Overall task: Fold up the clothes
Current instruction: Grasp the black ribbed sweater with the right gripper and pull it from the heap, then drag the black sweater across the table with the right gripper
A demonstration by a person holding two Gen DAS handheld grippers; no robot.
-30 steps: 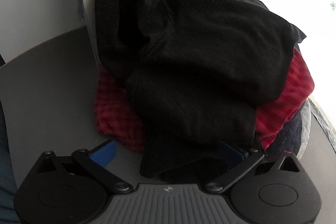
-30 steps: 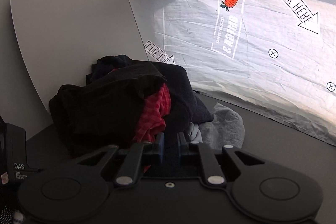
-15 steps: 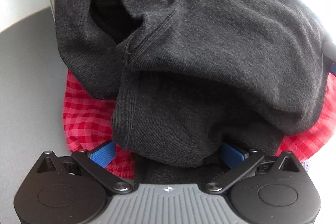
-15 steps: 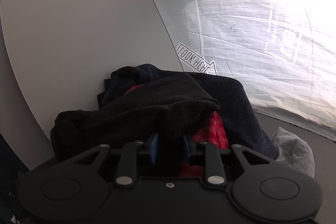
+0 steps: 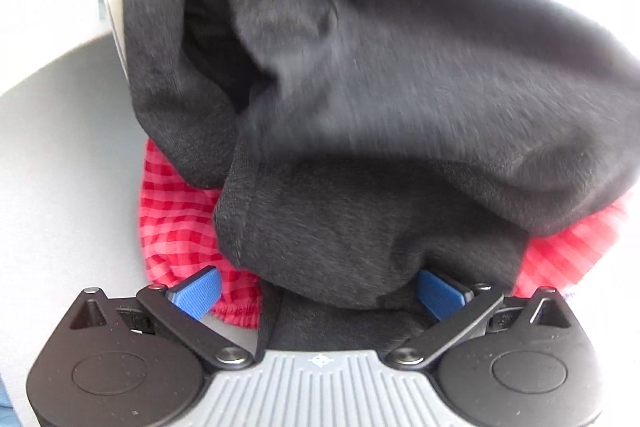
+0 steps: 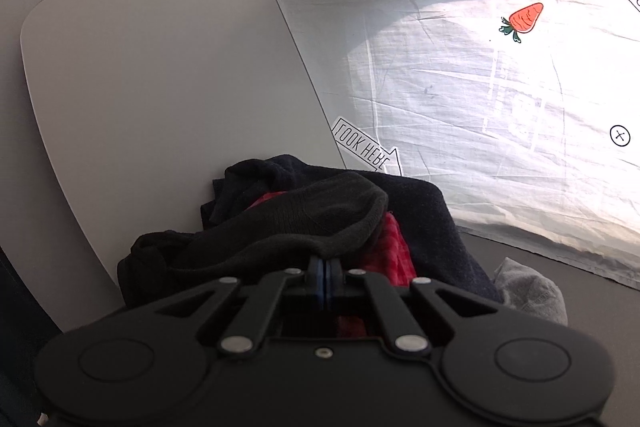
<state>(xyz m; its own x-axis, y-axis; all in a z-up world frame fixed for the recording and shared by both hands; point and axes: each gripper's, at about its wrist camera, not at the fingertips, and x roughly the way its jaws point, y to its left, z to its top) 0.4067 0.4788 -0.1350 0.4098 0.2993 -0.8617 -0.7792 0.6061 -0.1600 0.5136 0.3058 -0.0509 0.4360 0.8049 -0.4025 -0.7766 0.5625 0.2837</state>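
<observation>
**Grey tabletop, a heap of clothes against a white board**

A grey table carries a heap of clothes pushed up against a pale board with rounded corners, which leans back toward a sunlit white sheet printed with a carrot and "LOOK HERE" arrows (the lettering reads mirrored).

On top of the heap lies a dark grey knit garment, bunched and folded over itself. Under it a red checked cloth shows at the left and right edges, and a navy piece sits at the back of the pile. A small light grey item lies on the table just beside the heap.

The left gripper has its blue pads spread wide, one at each side of the garment's lower fold; the fabric hangs between them.

The right gripper has its blue pads pressed together, pinching the rolled edge of the dark knit garment.
</observation>
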